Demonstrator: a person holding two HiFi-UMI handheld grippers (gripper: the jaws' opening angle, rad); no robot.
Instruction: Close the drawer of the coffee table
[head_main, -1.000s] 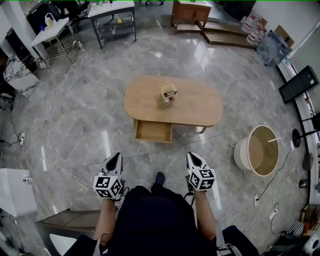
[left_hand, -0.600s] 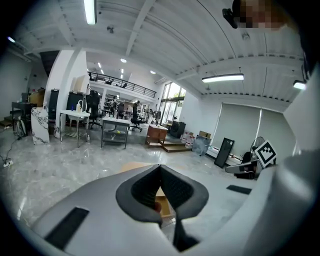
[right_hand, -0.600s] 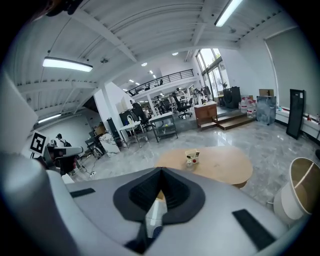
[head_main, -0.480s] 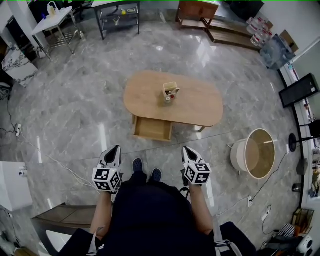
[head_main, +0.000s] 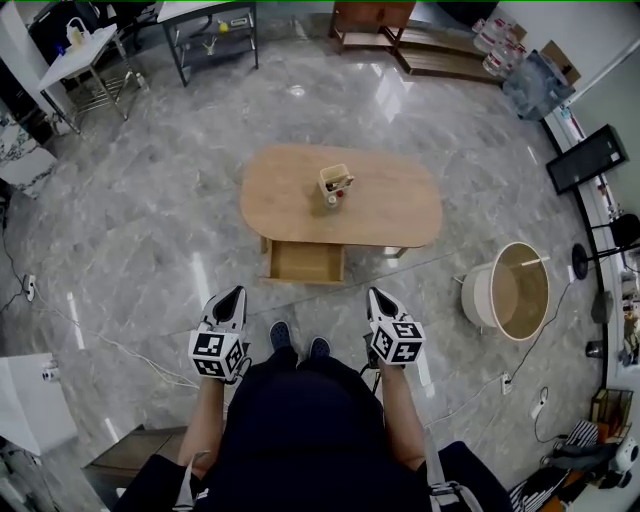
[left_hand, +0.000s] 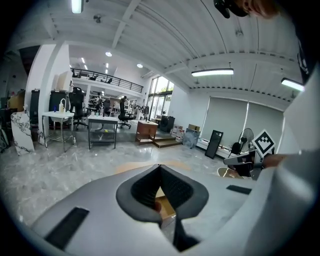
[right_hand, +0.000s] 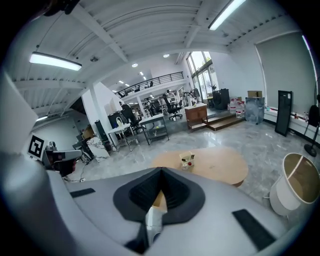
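Note:
An oval wooden coffee table (head_main: 400, 205) stands on the marble floor ahead of me, also seen as the table (right_hand: 220, 165) in the right gripper view. Its drawer (head_main: 306, 262) is pulled out toward me and looks empty. A small holder (head_main: 336, 184) with items sits on the tabletop. My left gripper (head_main: 233, 297) and right gripper (head_main: 375, 298) hang side by side at waist height, short of the drawer, touching nothing. Both are shut, jaw tips meeting, in the left gripper view (left_hand: 160, 166) and the right gripper view (right_hand: 161, 170).
A round white basket (head_main: 505, 292) stands to the right of the table. Metal work tables (head_main: 210, 30) and a white cart (head_main: 75, 50) line the far left. Wooden platforms (head_main: 420, 45) sit at the back. Cables (head_main: 90, 335) trail over the floor on my left.
I have stepped slightly closer; the table and drawer sit a little lower and nearer in view. Both grippers keep their spacing and stay shut.

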